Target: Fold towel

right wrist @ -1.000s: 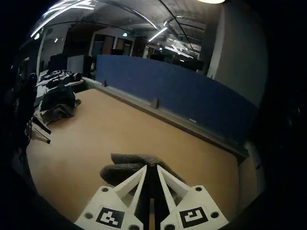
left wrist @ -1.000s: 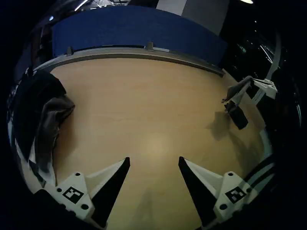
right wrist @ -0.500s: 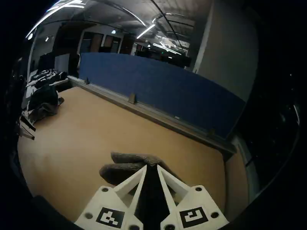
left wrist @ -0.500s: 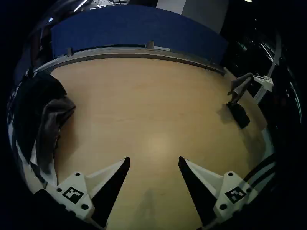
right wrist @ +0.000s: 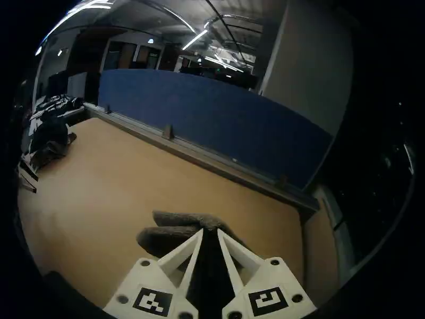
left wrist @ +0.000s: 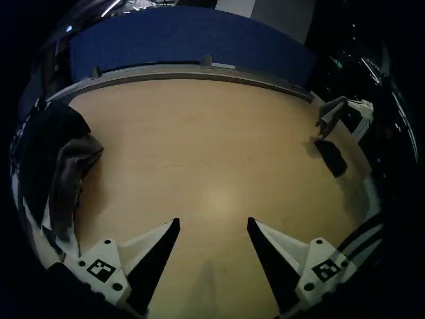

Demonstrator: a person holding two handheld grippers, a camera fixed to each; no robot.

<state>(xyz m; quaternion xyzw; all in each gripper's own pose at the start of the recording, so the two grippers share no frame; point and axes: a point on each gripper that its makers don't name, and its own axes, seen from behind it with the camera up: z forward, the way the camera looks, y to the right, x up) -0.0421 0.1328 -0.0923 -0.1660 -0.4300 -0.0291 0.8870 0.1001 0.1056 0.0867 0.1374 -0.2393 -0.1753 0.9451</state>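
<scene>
Your right tool (right wrist: 211, 232) is pinching the grey towel (right wrist: 175, 229) at the lower centre of the right gripper view, above the counter (right wrist: 106, 175). Your left tool (left wrist: 213, 222) is gaping wide, holding nothing.

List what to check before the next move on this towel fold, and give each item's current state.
1. Grip: right hand-held gripper shut on the grey towel: ok.
2. Free hand: left hand-held gripper open, nothing between its fingers: ok.
3. Space: bare table ahead of it to lay the towel: ok.
4. Clutter: dark cloth pile at the table's edge, apart from the towel: ok.
5. Towel's free corners found for a second grasp: cannot tell.
</scene>
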